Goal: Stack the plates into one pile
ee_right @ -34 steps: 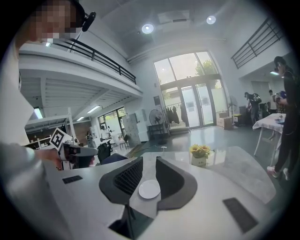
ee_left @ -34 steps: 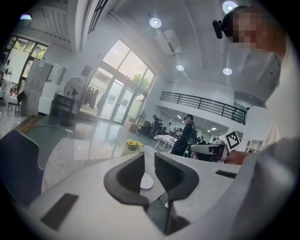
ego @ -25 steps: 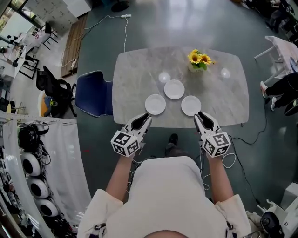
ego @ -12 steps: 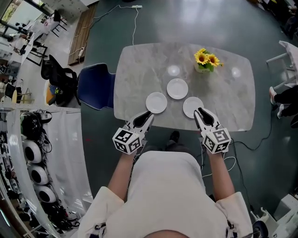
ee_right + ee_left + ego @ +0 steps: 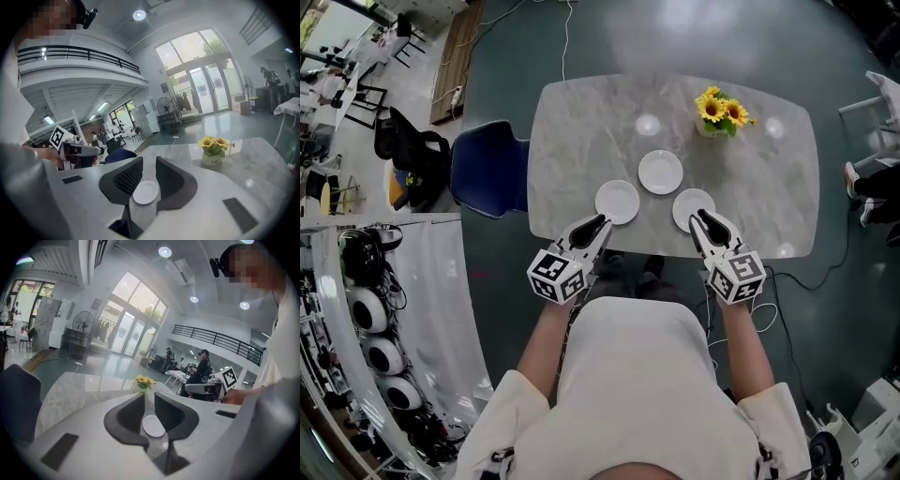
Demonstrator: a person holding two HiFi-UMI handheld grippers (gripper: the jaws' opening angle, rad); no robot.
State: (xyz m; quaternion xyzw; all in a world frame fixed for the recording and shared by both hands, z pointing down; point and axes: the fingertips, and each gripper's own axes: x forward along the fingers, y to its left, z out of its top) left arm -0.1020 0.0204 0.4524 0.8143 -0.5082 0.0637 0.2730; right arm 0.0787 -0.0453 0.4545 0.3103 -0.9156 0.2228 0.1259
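Note:
Three white plates lie apart on the marble table [image 5: 581, 131]: a left plate [image 5: 617, 202], a farther middle plate [image 5: 660, 172] and a right plate [image 5: 691, 206]. My left gripper [image 5: 600, 223] hovers at the table's near edge, just short of the left plate, which shows through the gap between its jaws [image 5: 153, 425]. My right gripper [image 5: 700, 217] reaches over the near rim of the right plate, seen past its jaws [image 5: 146, 192]. Both grippers are open, with nothing between their pads.
A pot of sunflowers [image 5: 724, 111] stands at the table's far right. A blue chair [image 5: 487, 169] sits against the table's left side. A cable [image 5: 825, 272] trails on the floor to the right. The person's body is close to the near edge.
Both grippers have moved forward and a little down, from in front of the table's near edge to the left and right plates. Their jaws have not changed.

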